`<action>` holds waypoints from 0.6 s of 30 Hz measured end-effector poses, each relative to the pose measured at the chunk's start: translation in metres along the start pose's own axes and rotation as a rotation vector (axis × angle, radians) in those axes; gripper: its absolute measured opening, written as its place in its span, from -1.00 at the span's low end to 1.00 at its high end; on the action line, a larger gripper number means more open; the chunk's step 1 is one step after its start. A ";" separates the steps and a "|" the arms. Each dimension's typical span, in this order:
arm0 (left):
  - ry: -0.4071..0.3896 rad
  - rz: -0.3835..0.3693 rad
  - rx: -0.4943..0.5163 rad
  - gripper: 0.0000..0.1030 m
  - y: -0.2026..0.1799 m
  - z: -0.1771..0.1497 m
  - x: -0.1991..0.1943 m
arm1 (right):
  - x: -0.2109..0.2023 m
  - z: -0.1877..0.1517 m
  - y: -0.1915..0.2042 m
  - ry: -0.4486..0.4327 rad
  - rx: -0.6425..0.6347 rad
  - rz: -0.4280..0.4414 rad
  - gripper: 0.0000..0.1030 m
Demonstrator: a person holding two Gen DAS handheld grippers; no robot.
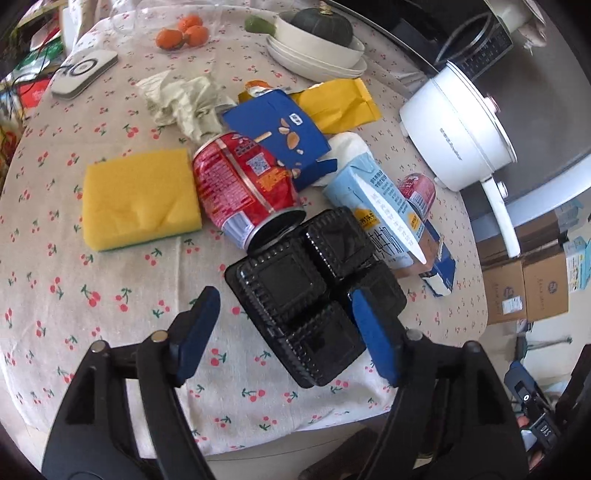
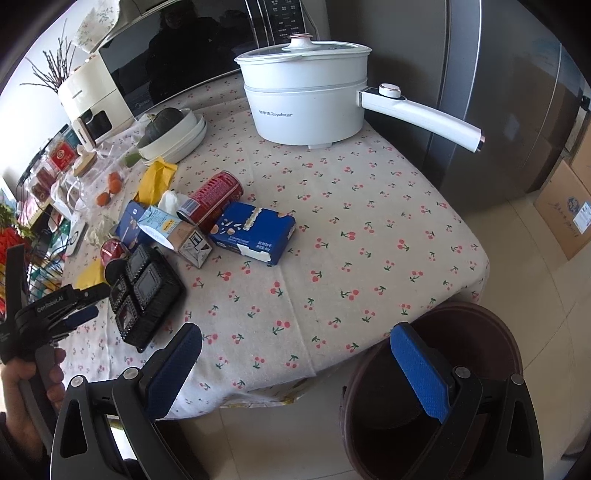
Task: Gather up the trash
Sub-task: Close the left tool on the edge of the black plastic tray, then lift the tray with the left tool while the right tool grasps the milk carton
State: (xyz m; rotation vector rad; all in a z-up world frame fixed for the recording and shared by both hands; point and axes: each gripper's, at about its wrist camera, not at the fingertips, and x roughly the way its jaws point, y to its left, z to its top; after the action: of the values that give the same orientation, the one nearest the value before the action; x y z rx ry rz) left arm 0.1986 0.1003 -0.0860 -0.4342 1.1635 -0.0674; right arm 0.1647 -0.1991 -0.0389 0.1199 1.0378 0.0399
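Note:
A black plastic tray (image 1: 291,288) with several compartments lies on the cherry-print tablecloth (image 1: 110,302). My left gripper (image 1: 286,332) stands open over the tray's near end. Its right finger overlaps the tray's right side and its left finger is well clear. Beyond the tray lie a dented red can (image 1: 240,184), a blue snack box (image 1: 280,136), a light blue milk carton (image 1: 380,206), a yellow paper bag (image 1: 340,103) and a crumpled tissue (image 1: 181,99). My right gripper (image 2: 295,373) is open and empty above the table's front edge. A brown bin (image 2: 476,314) stands on the floor under its right finger.
A yellow sponge (image 1: 140,195) lies left of the can. A white electric pot (image 2: 306,107) with a long handle stands at the back. Stacked bowls holding a squash (image 1: 317,33), oranges (image 1: 181,33) and cardboard boxes (image 1: 524,291) on the floor are around. A hand (image 2: 22,387) holds the left gripper.

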 end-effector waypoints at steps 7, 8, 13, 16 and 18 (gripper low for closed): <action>0.047 0.041 0.143 0.44 -0.002 0.005 0.030 | 0.008 0.000 0.006 0.023 -0.011 0.013 1.00; 0.056 0.033 0.138 0.43 0.000 0.006 0.033 | 0.008 0.000 0.005 0.024 -0.008 0.012 1.00; 0.057 0.003 0.116 0.34 0.003 0.004 0.035 | 0.007 -0.001 -0.001 0.025 0.006 0.013 1.00; 0.062 -0.015 0.096 0.09 0.004 0.003 0.030 | 0.005 -0.002 -0.003 0.026 0.014 0.018 1.00; 0.059 -0.004 0.104 0.03 0.006 -0.001 0.023 | 0.004 -0.003 -0.004 0.025 0.016 0.018 1.00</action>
State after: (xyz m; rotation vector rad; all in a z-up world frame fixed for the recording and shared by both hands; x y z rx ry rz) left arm 0.2057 0.0993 -0.1091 -0.3441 1.2109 -0.1440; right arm 0.1639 -0.2026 -0.0448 0.1438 1.0623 0.0490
